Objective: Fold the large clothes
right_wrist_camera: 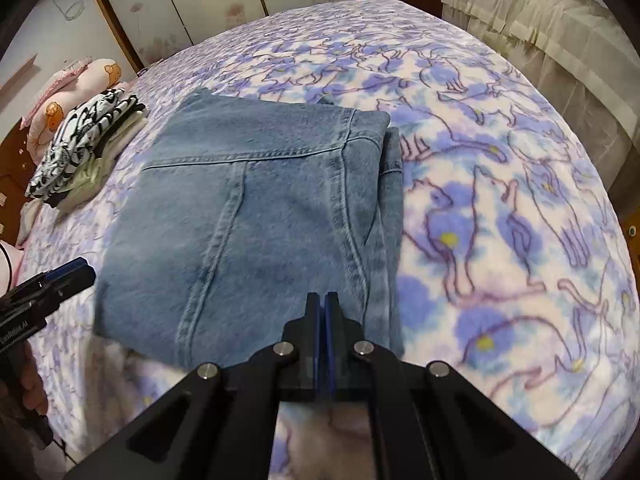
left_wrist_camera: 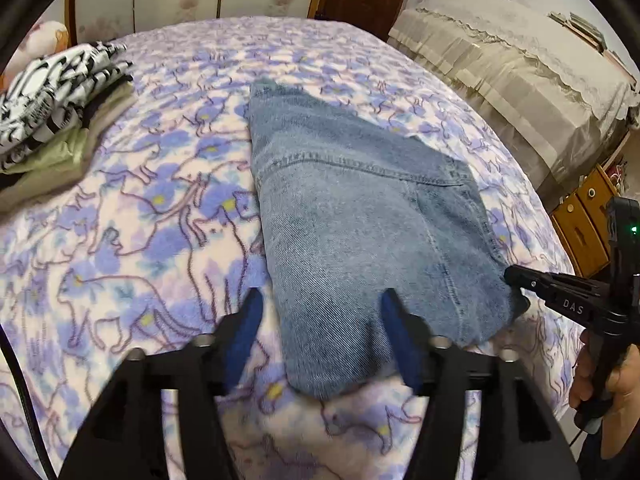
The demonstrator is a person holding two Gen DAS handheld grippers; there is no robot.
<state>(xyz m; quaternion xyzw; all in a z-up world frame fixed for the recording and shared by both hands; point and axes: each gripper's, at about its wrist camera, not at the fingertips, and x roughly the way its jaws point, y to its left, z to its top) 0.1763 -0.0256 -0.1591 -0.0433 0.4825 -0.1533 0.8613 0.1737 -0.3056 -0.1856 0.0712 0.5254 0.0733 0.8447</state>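
While left tool (left_wrist_camera: 318,304) gapes, right tool (right_wrist_camera: 321,300) pinched together: folded, twill-ribbed denim jeans (right_wrist_camera: 256,216).

Faded light-blue denim garment (right_wrist_camera: 256,216) with darker stitched seams, sitting on a fleece blanket (right_wrist_camera: 500,184) that's cream with purple-outlined cats and blue flowers. Black-and-white printed folded cloth (left_wrist_camera: 52,92) tops a pile.
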